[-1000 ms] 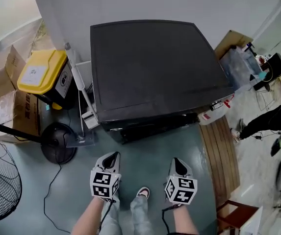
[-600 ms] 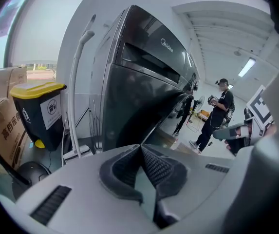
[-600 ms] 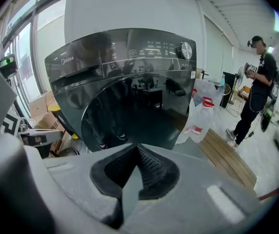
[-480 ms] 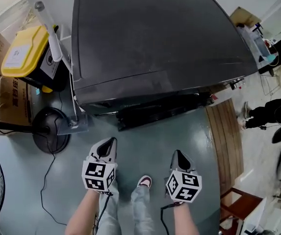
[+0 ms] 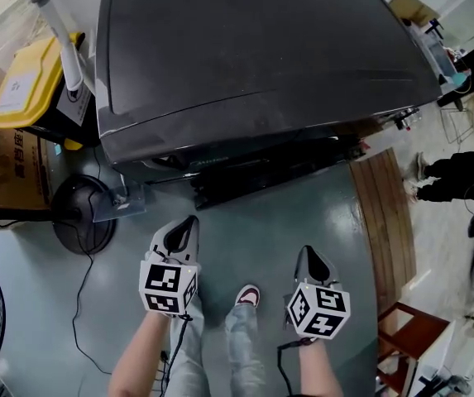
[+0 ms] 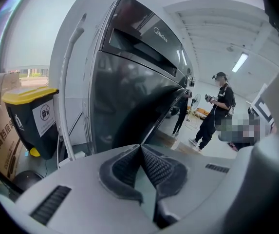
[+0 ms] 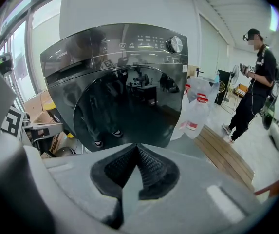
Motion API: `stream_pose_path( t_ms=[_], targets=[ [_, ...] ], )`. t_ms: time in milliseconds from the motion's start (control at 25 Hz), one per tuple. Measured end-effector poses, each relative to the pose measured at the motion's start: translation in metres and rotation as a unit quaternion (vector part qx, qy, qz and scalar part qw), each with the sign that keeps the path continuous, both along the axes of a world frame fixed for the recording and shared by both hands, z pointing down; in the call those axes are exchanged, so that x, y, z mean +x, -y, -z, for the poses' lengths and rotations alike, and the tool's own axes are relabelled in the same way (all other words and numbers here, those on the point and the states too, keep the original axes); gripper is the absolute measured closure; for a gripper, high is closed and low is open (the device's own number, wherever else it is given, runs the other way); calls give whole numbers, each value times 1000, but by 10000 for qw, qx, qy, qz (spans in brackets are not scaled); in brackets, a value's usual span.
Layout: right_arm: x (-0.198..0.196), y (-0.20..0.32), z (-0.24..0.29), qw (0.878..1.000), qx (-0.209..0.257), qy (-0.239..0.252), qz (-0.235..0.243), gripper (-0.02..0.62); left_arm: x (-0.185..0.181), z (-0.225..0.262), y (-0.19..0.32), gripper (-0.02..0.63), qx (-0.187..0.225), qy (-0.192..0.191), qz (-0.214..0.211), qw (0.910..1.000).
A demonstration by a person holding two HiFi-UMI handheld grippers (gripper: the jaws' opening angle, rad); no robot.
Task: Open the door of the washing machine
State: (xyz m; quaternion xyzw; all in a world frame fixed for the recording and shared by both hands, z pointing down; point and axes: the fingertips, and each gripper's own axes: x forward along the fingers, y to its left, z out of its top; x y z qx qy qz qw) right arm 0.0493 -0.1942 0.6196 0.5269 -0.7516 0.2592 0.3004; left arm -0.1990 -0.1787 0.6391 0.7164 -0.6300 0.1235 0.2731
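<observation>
While the washing machine stands on the floor ahead of the person, its round dark door is shut on the front face, ahead of the 2 grippers. The right gripper faces the door squarely. The left gripper looks nearer the front, but off toward its left side. Both pairs of fingers are pressed together, holding nothing, and neither touches the machine.

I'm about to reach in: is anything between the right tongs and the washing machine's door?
Nothing visible. The right tongs face the closed door across bare floor; the plastic jugs stand beside the door, off that line.
</observation>
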Motion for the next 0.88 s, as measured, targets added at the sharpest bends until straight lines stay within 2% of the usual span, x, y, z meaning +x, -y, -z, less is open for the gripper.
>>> stream_pose_path(
  t_ms=[120,240,280,320,360,520,720,880],
  targets=[
    [4,-2,-1,10000,-31,-26,-16,591,3,3,5,600,118,-94,-154,9998],
    [6,-5,-5,10000,-76,-46,-32,591,3,4,8,598,188,-17,-345,9992],
    [6,-5,-6,9999,-88,-49,-39,591,4,4,9,590,207,-8,-408,9990],
    [7,-6,-8,9999,-96,-51,-45,591,4,4,11,542,224,-6,-471,9986],
    [7,-6,-9,9999,-100,-51,-49,591,5,3,12,525,237,7,-536,9983],
    [4,-6,-12,9999,-107,-34,-57,591,8,2,16,525,261,172,-808,9962],
    [4,-6,-13,9999,-96,-15,-106,591,15,-7,20,469,178,344,-1285,9910],
    [10,-7,-15,9997,-102,-4,-204,591,20,-16,27,462,93,495,-1532,9869]
  ],
)
